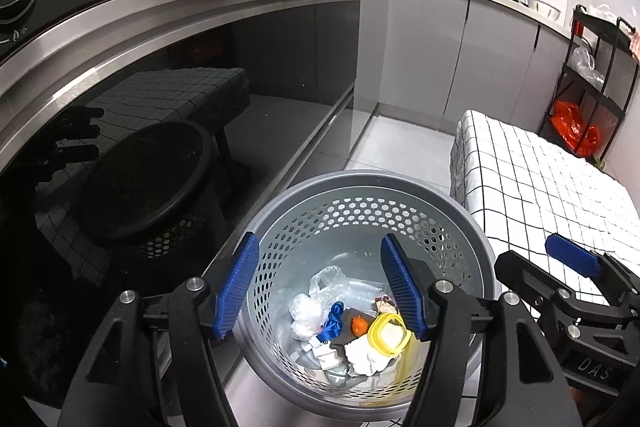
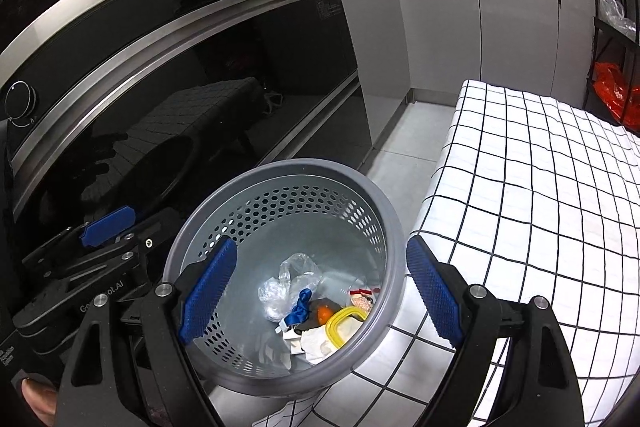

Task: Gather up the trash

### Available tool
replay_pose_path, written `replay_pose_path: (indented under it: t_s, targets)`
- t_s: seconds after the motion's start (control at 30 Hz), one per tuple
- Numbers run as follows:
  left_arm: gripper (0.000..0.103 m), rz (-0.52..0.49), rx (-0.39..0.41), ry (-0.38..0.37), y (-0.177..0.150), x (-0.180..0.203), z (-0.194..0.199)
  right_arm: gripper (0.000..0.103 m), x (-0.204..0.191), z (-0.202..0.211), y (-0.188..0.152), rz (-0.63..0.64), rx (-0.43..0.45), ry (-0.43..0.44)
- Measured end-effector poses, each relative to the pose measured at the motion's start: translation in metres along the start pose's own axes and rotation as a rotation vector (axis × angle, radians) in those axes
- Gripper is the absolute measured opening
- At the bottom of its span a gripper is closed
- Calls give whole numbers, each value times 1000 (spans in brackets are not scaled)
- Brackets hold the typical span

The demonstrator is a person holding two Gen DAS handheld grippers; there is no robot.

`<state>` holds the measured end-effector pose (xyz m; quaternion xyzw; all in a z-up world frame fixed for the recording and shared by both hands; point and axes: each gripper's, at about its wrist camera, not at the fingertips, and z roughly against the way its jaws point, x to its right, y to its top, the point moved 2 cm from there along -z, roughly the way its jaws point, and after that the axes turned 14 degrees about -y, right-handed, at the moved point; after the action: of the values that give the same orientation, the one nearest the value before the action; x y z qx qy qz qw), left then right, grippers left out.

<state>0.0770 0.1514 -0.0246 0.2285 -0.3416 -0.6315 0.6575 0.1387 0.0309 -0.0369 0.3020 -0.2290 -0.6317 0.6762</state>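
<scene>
A grey perforated trash basket (image 1: pixel 472 227) stands on the floor beside the oven; it also shows in the right wrist view (image 2: pixel 384 203). Inside lie crumpled clear plastic (image 1: pixel 320 283), a blue ribbon (image 1: pixel 334 319), a small orange piece (image 1: pixel 359 324), a yellow lid (image 1: pixel 390 335) and white tissue (image 1: pixel 366 357). My left gripper (image 1: pixel 320 287) hovers open above the basket, empty. My right gripper (image 2: pixel 324 291) also hovers open over the basket's right rim, empty. Each gripper shows in the other's view: the right gripper (image 1: pixel 572 259) and the left gripper (image 2: pixel 108 221).
A black glass oven front (image 1: pixel 160 107) is on the left. A table with a white checked cloth (image 2: pixel 540 187) stands right of the basket. Grey cabinets (image 1: pixel 460 51) run along the back. A black rack (image 1: pixel 592 87) with a red bag (image 1: pixel 576 129) stands at the far right.
</scene>
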Motion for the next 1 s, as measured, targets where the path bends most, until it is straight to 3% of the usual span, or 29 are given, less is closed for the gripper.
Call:
replay_pose_path:
  t_s: [0.27,0.73,1.0]
  targets:
    - [68,6,22,3,2,-1,4,83,-3,3,1,12,18,-8]
    - [90,21,63,20,4,-8,12,83,-4,5,0,17,29,-16]
    - [94,28,72,20,5,-10,13,83,-7,6,1,22,36,-22]
